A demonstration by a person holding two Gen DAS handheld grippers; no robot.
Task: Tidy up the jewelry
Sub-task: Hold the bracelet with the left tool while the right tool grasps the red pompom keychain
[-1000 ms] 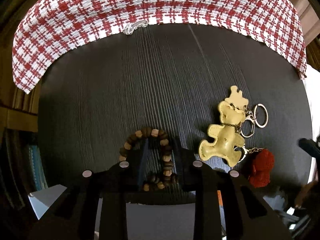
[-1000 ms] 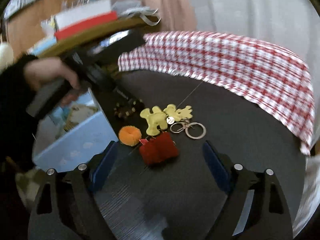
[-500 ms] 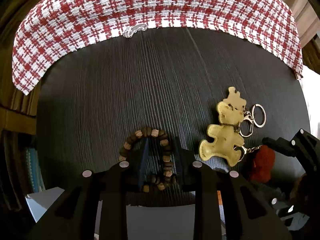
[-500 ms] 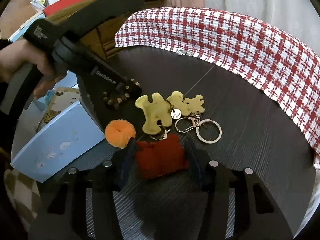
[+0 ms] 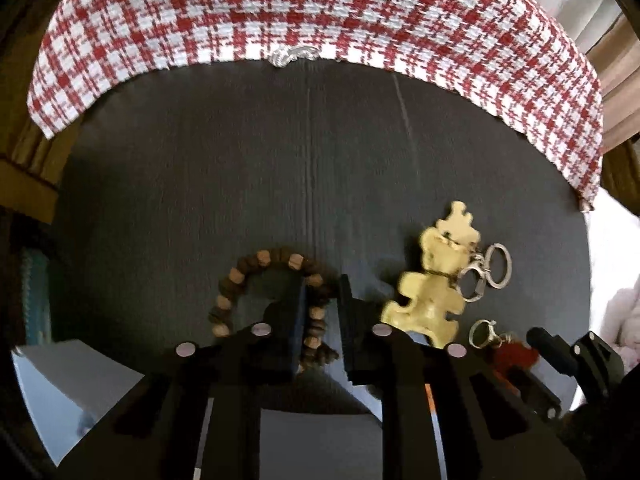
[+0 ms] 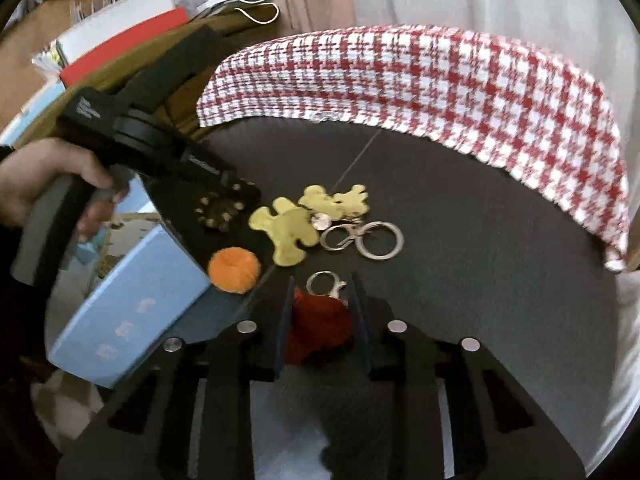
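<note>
Your left gripper (image 5: pixel 322 316) points steeply down at the dark round bench (image 5: pixel 240 184), jaws pinching one side of the brown wooden bead bracelet (image 5: pixel 272 292) near the front edge beside the pale blue box (image 6: pixel 132 312). Your right gripper (image 6: pixel 320 320) slants down, jaws having just been closing around the red fuzzy keychain charm (image 6: pixel 320 328), seemingly pressing it. Bare bench lies beyond, up to the red-and-white checked cloth (image 5: pixel 320 20); the yellow bear-shaped keychain (image 5: pixel 432 292) lies between both grippers.
</note>
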